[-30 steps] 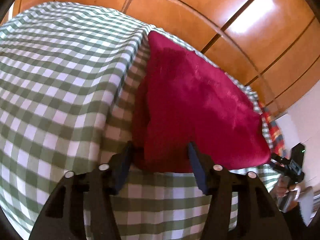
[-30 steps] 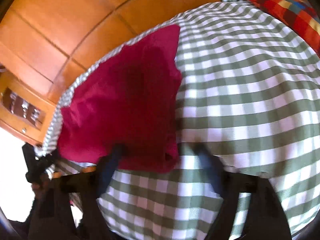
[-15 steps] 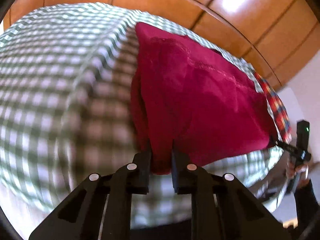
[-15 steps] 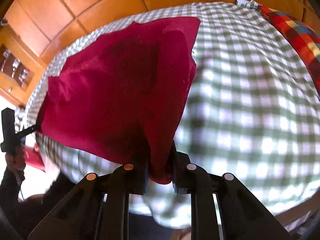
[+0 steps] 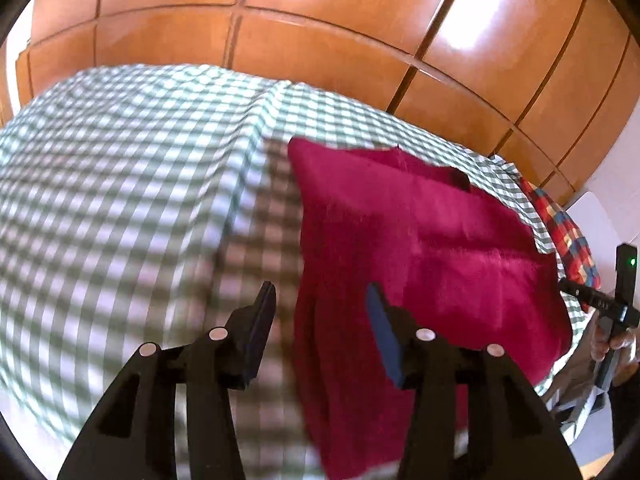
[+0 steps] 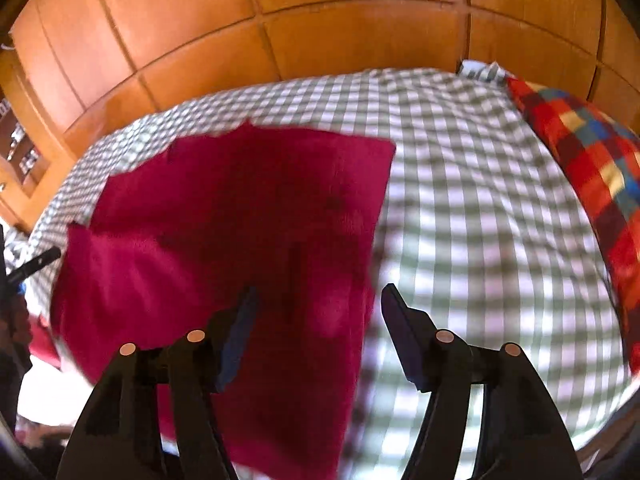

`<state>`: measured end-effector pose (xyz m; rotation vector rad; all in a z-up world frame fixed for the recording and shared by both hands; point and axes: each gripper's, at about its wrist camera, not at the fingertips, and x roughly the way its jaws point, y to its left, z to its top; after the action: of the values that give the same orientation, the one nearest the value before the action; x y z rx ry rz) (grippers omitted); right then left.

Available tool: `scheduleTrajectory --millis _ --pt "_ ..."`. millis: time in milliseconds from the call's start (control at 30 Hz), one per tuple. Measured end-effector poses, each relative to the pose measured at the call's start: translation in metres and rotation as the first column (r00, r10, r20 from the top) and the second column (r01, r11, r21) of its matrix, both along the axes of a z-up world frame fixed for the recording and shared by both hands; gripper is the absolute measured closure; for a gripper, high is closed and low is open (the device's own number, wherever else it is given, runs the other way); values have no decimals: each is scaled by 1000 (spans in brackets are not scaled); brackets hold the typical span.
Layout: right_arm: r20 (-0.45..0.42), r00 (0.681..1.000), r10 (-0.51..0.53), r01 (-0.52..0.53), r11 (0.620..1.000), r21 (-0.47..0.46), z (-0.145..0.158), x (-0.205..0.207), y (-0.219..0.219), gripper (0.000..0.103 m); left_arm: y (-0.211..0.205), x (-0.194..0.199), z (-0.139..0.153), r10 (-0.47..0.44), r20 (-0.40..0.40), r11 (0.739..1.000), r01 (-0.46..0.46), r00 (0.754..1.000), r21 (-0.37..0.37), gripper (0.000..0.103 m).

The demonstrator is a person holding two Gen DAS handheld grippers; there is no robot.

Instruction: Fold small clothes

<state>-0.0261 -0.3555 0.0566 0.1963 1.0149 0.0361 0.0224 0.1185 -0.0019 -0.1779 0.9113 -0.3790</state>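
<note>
Crimson fleece garment (image 5: 420,248) lies spread on the green-and-white checked bed cover (image 5: 120,184); from the left wrist, the left gripper (image 5: 322,312) hangs over its near edge, fingers spread wide, holding nothing. From the right wrist, the right gripper (image 6: 318,312) is likewise spread apart above the cloth's near right corner, a multicoloured patchwork pillow (image 6: 588,168) at the far right, wooden wardrobe panels (image 6: 320,12) behind.

Both wrist views look down close from opposite sides, sharing the red garment (image 5: 420,248) (image 6: 240,216).
</note>
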Motion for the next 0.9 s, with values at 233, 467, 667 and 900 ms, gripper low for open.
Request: scheduleTrajectory --millis 233,467,667,900 --pt "-10 1000 16 -17 996 -84 -4 13 8 94 -36 24 -11 -68 -12 997 69 998 45 96" --pt "109 994 3 4 998 -70 45 -4 11 95 -22 5 20 -10 89 1000 13 996 -27 97" --pt "194 980 -36 54 994 -90 74 37 -4 95 -18 26 57 38 177 999 -32 983 -37 97" --pt "126 980 -154 169 978 -119 36 114 -24 95 -42 96 76 61 239 996 -75 969 53 97"
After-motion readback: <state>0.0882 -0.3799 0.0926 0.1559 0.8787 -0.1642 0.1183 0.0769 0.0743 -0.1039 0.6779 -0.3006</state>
